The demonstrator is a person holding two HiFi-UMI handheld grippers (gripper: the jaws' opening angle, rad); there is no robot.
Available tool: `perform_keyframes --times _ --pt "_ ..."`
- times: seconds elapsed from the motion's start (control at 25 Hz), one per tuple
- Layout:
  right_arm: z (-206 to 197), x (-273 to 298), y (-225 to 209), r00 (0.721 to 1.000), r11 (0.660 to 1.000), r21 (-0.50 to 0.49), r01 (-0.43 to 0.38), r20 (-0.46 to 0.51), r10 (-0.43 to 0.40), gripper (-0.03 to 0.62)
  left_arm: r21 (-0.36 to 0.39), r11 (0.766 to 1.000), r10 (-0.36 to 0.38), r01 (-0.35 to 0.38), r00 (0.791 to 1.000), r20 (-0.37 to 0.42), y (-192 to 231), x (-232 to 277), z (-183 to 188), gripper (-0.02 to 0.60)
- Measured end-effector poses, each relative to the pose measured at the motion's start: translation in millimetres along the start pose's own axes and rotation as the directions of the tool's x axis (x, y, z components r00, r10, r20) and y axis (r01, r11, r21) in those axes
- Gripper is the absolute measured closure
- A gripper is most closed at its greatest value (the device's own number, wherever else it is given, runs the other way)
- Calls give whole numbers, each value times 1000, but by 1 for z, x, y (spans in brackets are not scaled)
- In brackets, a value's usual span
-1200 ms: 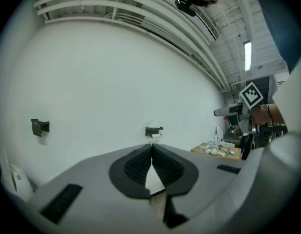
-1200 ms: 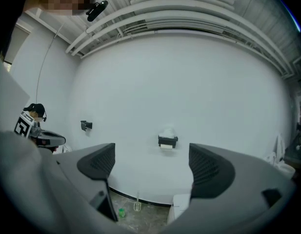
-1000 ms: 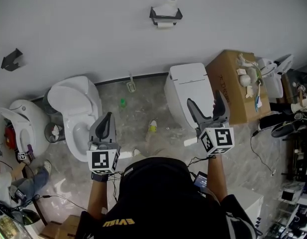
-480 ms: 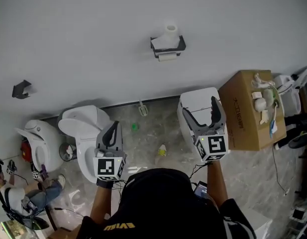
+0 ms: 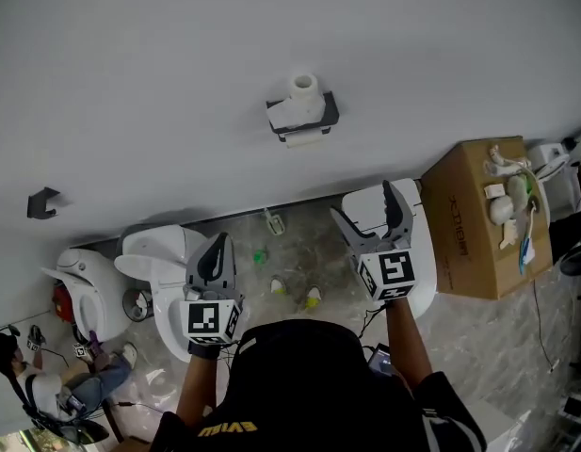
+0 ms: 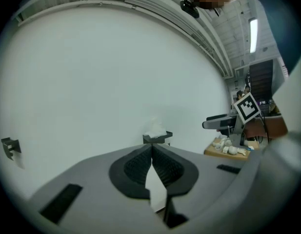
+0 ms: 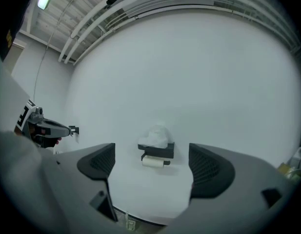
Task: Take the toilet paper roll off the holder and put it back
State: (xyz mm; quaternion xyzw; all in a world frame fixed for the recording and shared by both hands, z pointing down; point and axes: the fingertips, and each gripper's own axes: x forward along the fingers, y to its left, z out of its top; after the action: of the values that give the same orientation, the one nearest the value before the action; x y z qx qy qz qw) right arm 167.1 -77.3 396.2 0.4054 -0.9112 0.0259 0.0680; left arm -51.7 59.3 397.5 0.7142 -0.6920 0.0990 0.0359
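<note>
- White toilet paper roll (image 5: 306,138) hangs under the black holder (image 5: 302,119) on the wall in the head view, well ahead of the right claw (image 5: 363,201), its long axis lying sideways along the wall.
- Left gripper view: left claw (image 6: 151,149) pressed together, empty, holder beyond its tips.
- Right gripper view: right claw spread wide, roll far ahead, framed between its jaws.

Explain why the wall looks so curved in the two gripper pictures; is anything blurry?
Left gripper view: a wide-angle lens bows the ceiling pipes and darkens the corners. Right gripper view: same bulge; the near fingers look soft, the holder small, centred. Head view: even light, little bending.
</note>
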Motion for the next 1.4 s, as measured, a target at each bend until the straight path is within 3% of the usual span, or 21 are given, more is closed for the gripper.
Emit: perform_keyframes --times 0.36,0.84,1.04,1.4 --pt "6 73 -10 1000 1000 -18 -3 -18 3 129 4 999 -49 48 998 32 28 79 4 569" --pt "-3 188 -22 992 997 -50 62 -103 -67 129 -40 971 -228 234 967 119 68 211 16 569" --pt "-9 222 -24 990 993 -85 82 -112 -91 129 -32 951 -301 306 947 113 68 239 1 569" --pt "-20 247 -20 986 990 -126 59 -146 -78 131 -65 943 -313 325 938 146 63 259 -3 569"
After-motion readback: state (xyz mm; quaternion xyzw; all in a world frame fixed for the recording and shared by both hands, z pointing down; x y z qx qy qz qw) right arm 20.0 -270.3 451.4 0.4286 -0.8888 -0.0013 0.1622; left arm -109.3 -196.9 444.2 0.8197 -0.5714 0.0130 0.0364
